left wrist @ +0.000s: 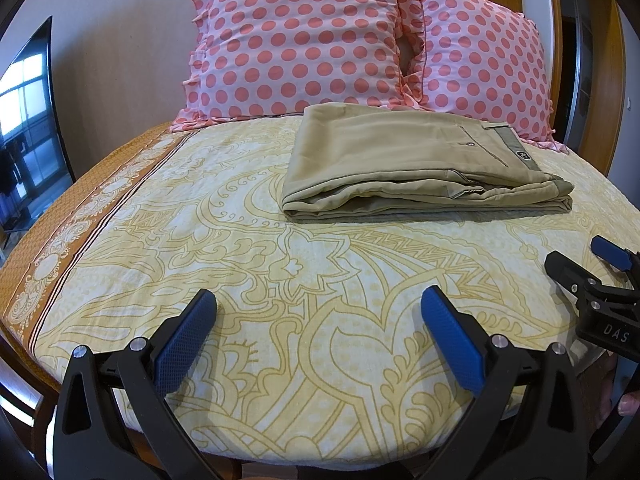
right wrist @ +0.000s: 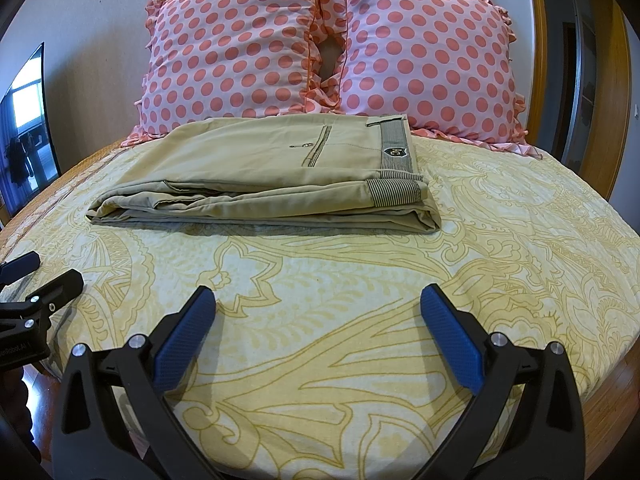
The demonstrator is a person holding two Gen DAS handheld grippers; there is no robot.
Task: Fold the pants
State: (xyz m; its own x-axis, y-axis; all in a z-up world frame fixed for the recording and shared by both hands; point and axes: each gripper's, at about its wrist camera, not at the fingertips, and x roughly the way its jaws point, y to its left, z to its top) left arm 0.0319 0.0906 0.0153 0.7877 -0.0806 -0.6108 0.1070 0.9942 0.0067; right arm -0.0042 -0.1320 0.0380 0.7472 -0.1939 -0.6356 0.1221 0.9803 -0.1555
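Khaki pants (left wrist: 408,160) lie folded in a flat stack on the bed, with the striped waistband at the right end; they also show in the right wrist view (right wrist: 264,176). My left gripper (left wrist: 318,300) is open and empty, low over the bedspread, well short of the pants. My right gripper (right wrist: 318,300) is open and empty too, near the bed's front edge. The right gripper also shows at the right edge of the left wrist view (left wrist: 580,258). The left gripper shows at the left edge of the right wrist view (right wrist: 44,270).
A yellow patterned bedspread (left wrist: 240,260) covers the bed. Two pink polka-dot pillows (right wrist: 236,52) (right wrist: 432,64) stand against the wall just behind the pants. A dark TV screen (left wrist: 28,120) stands to the left. A wooden door frame (right wrist: 600,80) is at the right.
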